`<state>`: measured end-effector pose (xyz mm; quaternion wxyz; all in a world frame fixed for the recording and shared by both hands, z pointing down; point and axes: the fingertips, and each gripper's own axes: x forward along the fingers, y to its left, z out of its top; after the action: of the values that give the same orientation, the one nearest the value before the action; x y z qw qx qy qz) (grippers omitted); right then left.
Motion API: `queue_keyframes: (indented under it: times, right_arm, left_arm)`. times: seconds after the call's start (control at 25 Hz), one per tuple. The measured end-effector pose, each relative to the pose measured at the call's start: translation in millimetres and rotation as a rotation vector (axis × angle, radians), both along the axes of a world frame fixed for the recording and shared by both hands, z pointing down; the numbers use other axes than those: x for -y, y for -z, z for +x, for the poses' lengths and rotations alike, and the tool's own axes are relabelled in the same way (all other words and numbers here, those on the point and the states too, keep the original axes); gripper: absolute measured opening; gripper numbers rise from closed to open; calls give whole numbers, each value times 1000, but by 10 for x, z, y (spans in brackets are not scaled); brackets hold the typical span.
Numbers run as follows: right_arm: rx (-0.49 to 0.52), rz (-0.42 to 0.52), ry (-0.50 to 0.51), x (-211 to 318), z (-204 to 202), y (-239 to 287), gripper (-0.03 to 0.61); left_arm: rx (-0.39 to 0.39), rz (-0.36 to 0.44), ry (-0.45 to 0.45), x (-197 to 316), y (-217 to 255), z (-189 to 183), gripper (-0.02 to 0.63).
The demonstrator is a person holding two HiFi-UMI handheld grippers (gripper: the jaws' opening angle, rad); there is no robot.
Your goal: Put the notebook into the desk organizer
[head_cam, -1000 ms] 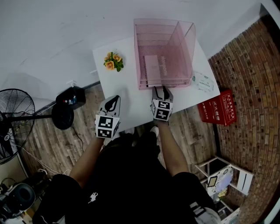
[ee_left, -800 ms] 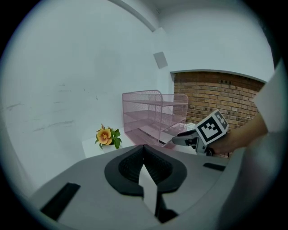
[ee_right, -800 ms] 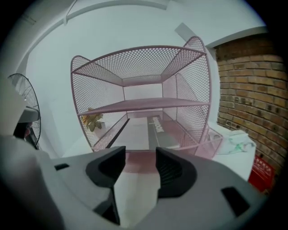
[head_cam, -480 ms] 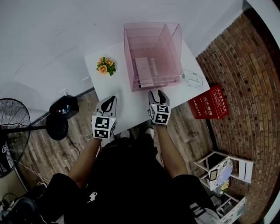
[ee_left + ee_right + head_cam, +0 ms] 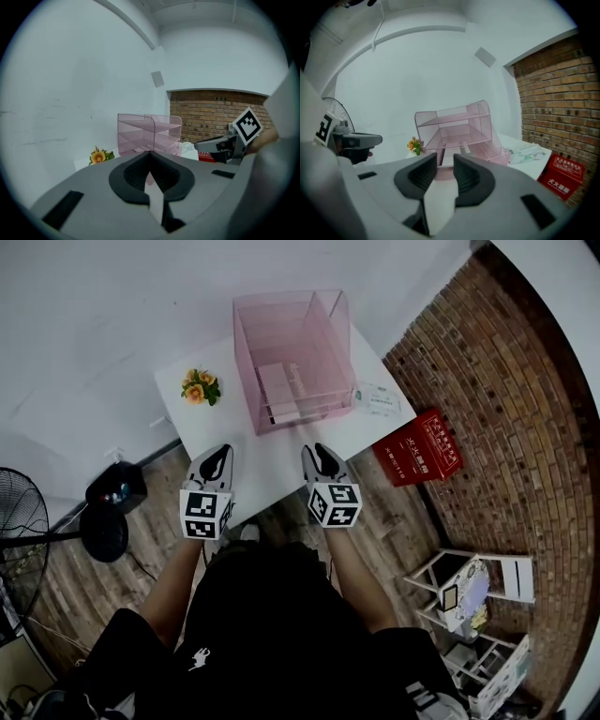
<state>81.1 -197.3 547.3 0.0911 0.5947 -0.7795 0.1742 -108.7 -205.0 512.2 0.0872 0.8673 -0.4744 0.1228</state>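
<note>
A pink mesh desk organizer stands at the back of the white table. A pale notebook lies flat in its bottom tier. My right gripper hovers over the table's near edge, short of the organizer's front; its jaws are closing with a gap and nothing between them. In the right gripper view, the organizer and the notebook lie beyond the right gripper. My left gripper is at the near left edge, its tips touching. The left gripper also faces the organizer.
A small pot of orange flowers sits on the table's left side. A printed paper lies right of the organizer. On the floor are a red box, a fan and a black device. A brick wall runs along the right.
Both grippers have drawn back from the organizer's front toward the table's near edge. The right jaws have narrowed. The notebook stays in the bottom tier.
</note>
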Motion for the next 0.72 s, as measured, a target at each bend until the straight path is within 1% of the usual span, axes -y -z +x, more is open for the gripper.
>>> queue_keyframes:
  times: [0.12, 0.24, 0.4, 0.56, 0.72]
  right_arm:
    - [24, 27, 29, -193, 21, 168, 72]
    - [51, 60, 33, -368, 114, 351, 41]
    - [61, 91, 41, -642, 274, 557, 6]
    - [47, 106, 73, -951, 412, 675, 2]
    - [58, 121, 94, -1263, 535, 790, 2]
  left_arm:
    - [-7, 28, 2, -145, 124, 85, 3]
    - [-5, 50, 3, -296, 209, 181, 3]
    - [2, 56, 24, -557, 251, 311, 3]
    - [12, 72, 51, -858, 291, 428, 3]
    - [20, 91, 81, -1215, 403, 503, 3]
